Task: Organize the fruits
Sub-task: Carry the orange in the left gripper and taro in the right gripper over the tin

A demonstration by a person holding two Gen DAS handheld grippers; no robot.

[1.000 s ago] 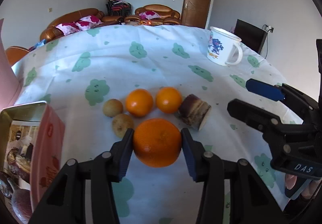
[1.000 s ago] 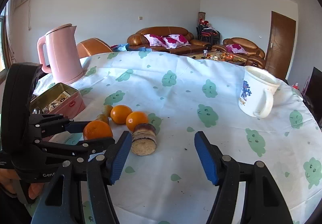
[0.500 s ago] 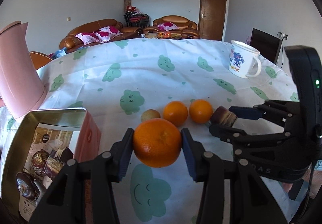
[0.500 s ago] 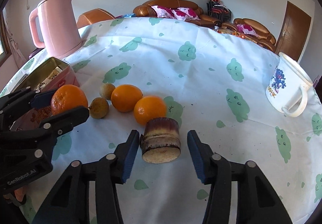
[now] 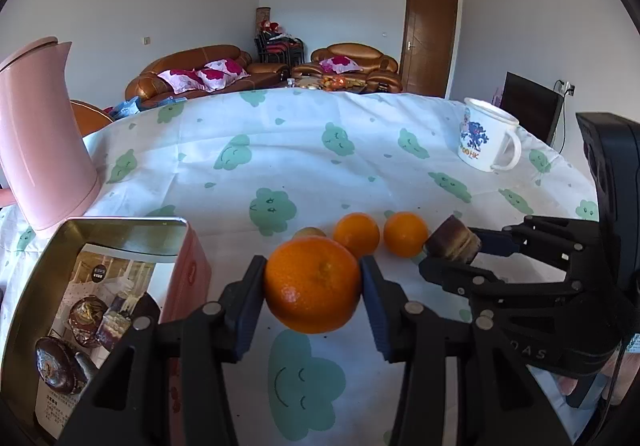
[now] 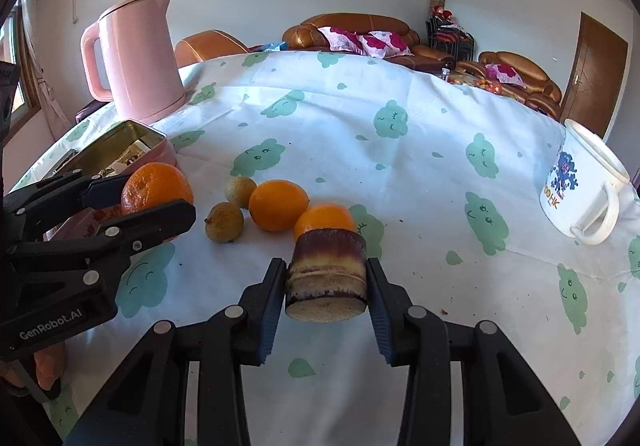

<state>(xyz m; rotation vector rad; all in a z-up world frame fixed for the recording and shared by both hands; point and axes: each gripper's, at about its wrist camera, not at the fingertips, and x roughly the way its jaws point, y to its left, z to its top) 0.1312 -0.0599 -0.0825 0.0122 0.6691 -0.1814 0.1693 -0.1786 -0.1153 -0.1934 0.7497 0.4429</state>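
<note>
A: Left wrist view: left gripper fingers clenched on the large orange, held above the table beside the open tin.

B: Right wrist view: right gripper fingers have just been closing, now clamping the brown cut stump, just before two oranges.

Large orange held above cloth; two smaller oranges, two brownish fruits clustered; cane stub.
</note>
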